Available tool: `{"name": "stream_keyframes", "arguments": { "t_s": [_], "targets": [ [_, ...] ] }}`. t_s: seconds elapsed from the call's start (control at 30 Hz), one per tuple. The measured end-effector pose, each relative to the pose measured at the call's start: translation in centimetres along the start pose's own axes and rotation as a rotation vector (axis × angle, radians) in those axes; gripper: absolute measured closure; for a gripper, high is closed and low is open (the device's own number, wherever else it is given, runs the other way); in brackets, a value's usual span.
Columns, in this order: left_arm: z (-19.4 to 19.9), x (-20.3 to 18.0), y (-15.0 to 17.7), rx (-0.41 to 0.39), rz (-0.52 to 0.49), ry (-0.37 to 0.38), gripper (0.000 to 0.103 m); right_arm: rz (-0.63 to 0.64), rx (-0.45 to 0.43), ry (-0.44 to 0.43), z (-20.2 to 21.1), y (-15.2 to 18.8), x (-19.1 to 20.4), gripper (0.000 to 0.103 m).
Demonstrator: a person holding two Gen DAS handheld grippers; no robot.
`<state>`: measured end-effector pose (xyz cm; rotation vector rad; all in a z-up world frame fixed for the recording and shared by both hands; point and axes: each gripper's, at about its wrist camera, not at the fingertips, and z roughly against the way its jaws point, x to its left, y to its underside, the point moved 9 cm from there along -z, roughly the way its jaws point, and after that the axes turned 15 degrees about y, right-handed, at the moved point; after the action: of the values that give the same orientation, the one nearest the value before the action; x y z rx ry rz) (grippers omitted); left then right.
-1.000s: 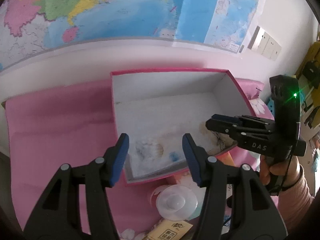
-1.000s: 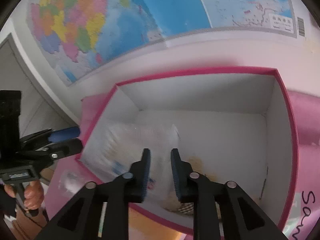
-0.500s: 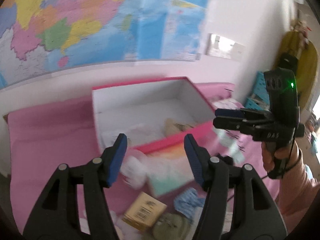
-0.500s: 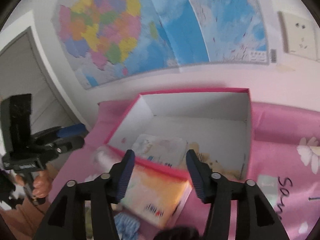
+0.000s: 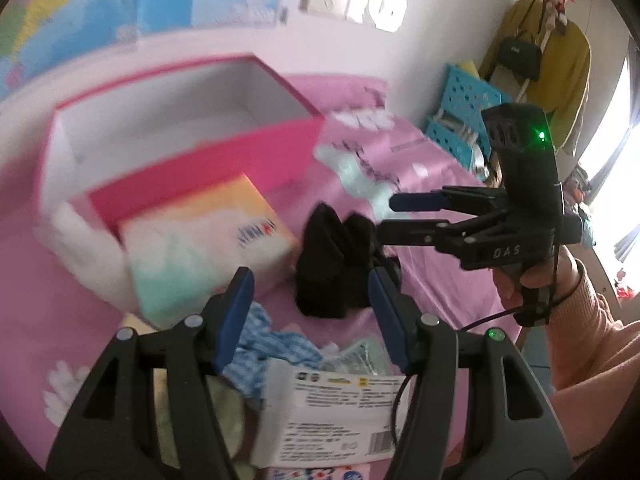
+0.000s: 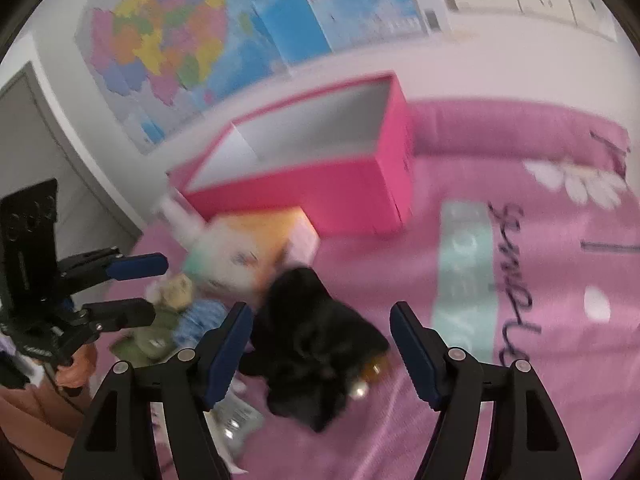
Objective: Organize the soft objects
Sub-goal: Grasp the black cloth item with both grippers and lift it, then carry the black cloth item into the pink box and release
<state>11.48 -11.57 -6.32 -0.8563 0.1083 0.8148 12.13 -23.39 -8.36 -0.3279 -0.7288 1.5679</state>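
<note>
Left wrist view: the pink box [image 5: 208, 168] sits at ten o'clock with its inside mostly hidden from this angle, so what is already stowed cannot be told. Still out on the pink cloth [image 5: 420, 320] are a pastel tissue pack [image 5: 204, 244] touching the box's front wall, a black sock bundle [image 5: 336, 260] at centre, a blue checked cloth [image 5: 268, 344] at six o'clock and a labelled packet [image 5: 332, 416] below it. Much sorting looks left to do. The left gripper [image 5: 312, 312] is spread wide and holds nothing, poised above the clutter. The right gripper [image 5: 394, 216] reaches in from three o'clock, level, its tips just beside the socks, a little apart and empty.

Right wrist view: the right gripper [image 6: 320, 344] is wide open, angled down with the socks [image 6: 312, 344] lying between its fingers, ungrasped. The box [image 6: 320, 184] lies at twelve o'clock, the tissue pack [image 6: 244, 248] before it. The left gripper [image 6: 152, 288] waits at nine o'clock, fingers parted. The socks look like the next pick.
</note>
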Motion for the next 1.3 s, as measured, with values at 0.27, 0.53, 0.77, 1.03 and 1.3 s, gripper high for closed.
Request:
{"name": "stream_keyframes", "arguments": {
  "t_s": [0.27,0.53,0.77,1.03,1.3],
  "targets": [
    [-4.1,0.1,2.1,0.106,0.060,0.030,0.042,0.050,0.020,0.004,-2.0,1.2,0.7,0.027],
    [-6.1,0.2,2.3,0.152,0.092,0.033,0.042,0.144,0.017,0.020,-3.5,1.4,1.9,0.038],
    [-7.7,0.7,2.5,0.182,0.137,0.053,0.042,0.198,0.004,-0.008,-3.0,1.6,2.8,0.080],
    [-7.5,-0.2,1.7,0.155,0.138,0.107,0.046,0.135,-0.047,-0.084,-0.5,0.9,2.7,0.090],
    [-4.4,-1.8,-1.5,0.060,0.067,0.098,0.057,0.112,-0.135,-0.123,3.1,-1.7,2.9,0.091]
  ]
}}
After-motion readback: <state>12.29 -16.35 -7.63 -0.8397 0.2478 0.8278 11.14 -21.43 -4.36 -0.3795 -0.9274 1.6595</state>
